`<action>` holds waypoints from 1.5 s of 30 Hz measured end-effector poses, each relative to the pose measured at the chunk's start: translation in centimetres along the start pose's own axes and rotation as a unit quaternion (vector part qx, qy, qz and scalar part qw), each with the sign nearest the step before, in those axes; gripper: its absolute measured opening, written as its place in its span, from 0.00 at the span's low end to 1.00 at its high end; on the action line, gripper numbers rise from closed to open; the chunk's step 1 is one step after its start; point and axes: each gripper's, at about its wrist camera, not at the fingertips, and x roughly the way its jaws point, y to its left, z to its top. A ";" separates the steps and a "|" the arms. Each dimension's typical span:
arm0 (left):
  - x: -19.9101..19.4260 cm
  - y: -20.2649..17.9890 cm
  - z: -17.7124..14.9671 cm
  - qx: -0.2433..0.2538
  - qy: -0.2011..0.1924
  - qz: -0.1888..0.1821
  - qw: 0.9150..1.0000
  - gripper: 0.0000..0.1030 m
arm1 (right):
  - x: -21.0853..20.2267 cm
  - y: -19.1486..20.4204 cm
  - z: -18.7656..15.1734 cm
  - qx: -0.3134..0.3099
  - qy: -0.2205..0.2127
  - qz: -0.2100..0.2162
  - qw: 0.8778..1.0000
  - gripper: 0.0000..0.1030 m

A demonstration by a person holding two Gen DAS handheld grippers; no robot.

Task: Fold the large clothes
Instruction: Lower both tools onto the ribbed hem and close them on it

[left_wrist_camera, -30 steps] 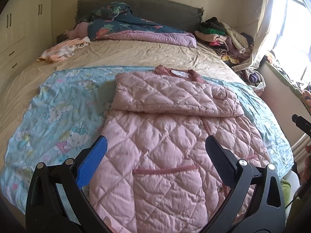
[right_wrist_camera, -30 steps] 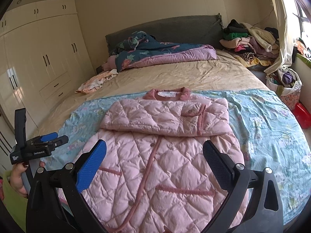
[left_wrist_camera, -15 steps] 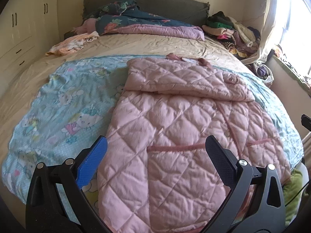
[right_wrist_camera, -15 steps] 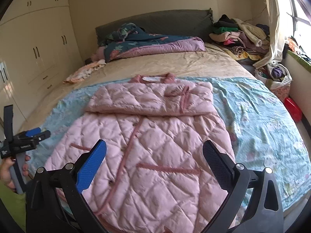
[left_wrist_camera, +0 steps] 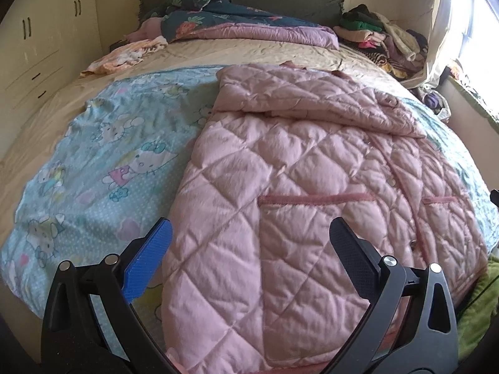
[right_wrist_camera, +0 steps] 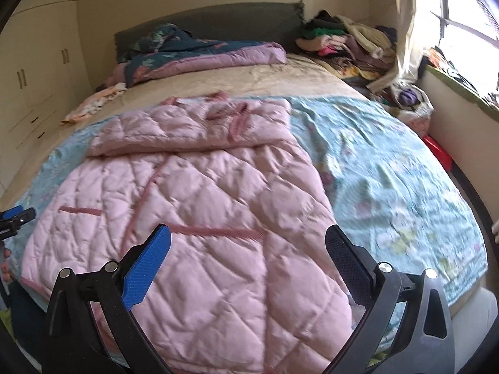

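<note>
Spreading across the bed [left_wrist_camera: 255, 53], a blue cartoon-print blanket [left_wrist_camera: 103, 162] carries the pink quilted coat [left_wrist_camera: 280, 187], which lies flat with its sleeves folded over the chest and its hem toward the cameras. Both claws hover above that hem: the left gripper [left_wrist_camera: 249, 258] spread wide and empty, the right gripper [right_wrist_camera: 248, 258] likewise released, holding nothing.

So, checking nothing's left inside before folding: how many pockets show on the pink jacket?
2: one pocket sits ahead of the left tongs, the other pocket lies across the button placket toward the window.
</note>
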 end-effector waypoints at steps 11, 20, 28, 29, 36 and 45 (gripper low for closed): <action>1.1 1.5 -1.8 -0.004 0.021 0.017 1.000 0.92 | 1.4 -3.6 -3.2 0.011 0.036 -0.042 0.998 0.96; 2.4 3.2 -4.1 -0.016 0.047 0.019 0.999 0.92 | 1.9 -4.3 -4.7 0.007 0.056 -0.045 0.997 0.96; 2.5 4.7 -6.4 -0.033 0.066 -0.008 0.997 0.91 | 2.3 -4.9 -5.6 0.010 0.075 -0.042 0.996 0.96; 2.3 4.7 -6.7 -0.035 0.067 -0.014 0.997 0.89 | 2.3 -5.0 -5.7 0.010 0.078 -0.041 0.996 0.96; 1.7 4.0 -7.3 -0.033 0.069 -0.052 0.996 0.50 | 2.5 -5.6 -6.7 0.020 0.098 -0.032 0.994 0.96; 1.1 3.4 -7.1 -0.020 0.061 -0.059 0.996 0.33 | 3.1 -6.6 -8.1 0.040 0.140 -0.002 0.989 0.96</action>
